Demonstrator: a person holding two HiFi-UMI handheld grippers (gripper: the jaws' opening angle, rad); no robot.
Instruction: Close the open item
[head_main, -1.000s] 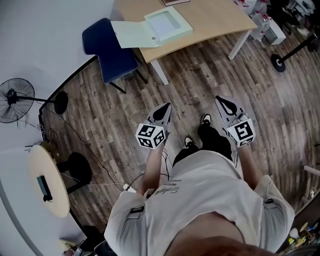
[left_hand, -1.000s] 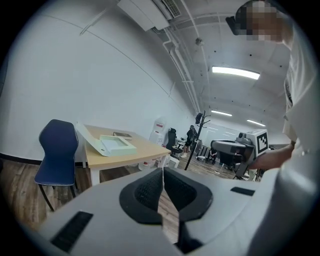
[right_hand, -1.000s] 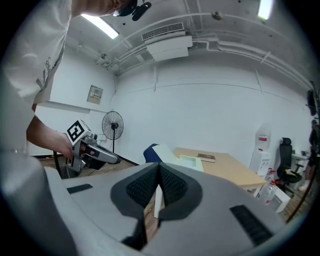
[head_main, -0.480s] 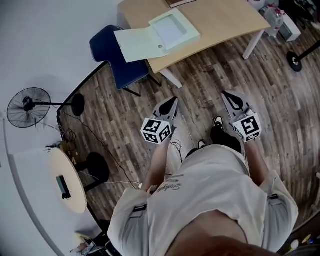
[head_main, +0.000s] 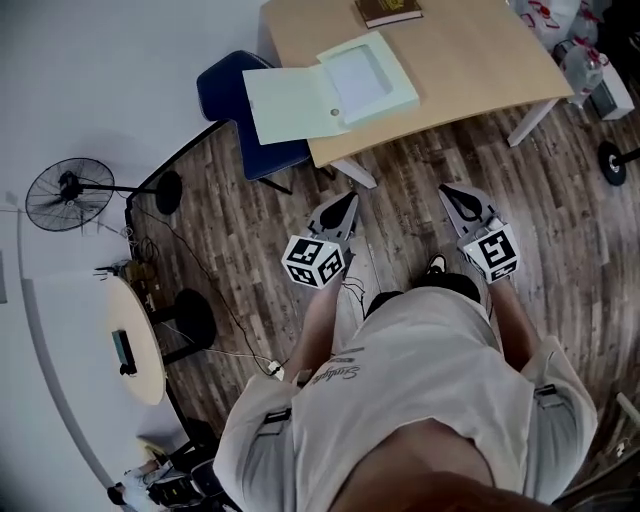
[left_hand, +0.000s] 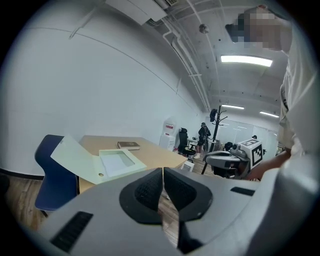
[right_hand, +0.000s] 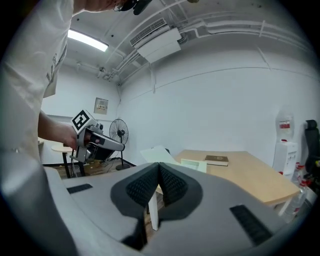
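Box (head_main: 368, 82) open on desk (head_main: 480, 60); shirt (head_main: 420, 370) script illegible

Pale green flat box (head_main: 368, 82) lies open at the table's (head_main: 480, 60) front left corner, white inside facing up, its lid (head_main: 288, 104) folded out flat leftward, overhanging the table edge

I see a mint-green box file (head_main: 335, 88), tan wooden desk (head_main: 470, 60), navy chair (head_main: 220, 95), dark brown book (head_main: 388, 10), streaky grey-brown floorboards (head_main: 560, 230), and black-and-white square markers on the grey left gripper (head_main: 348, 200) and right gripper (head_main: 447, 190)
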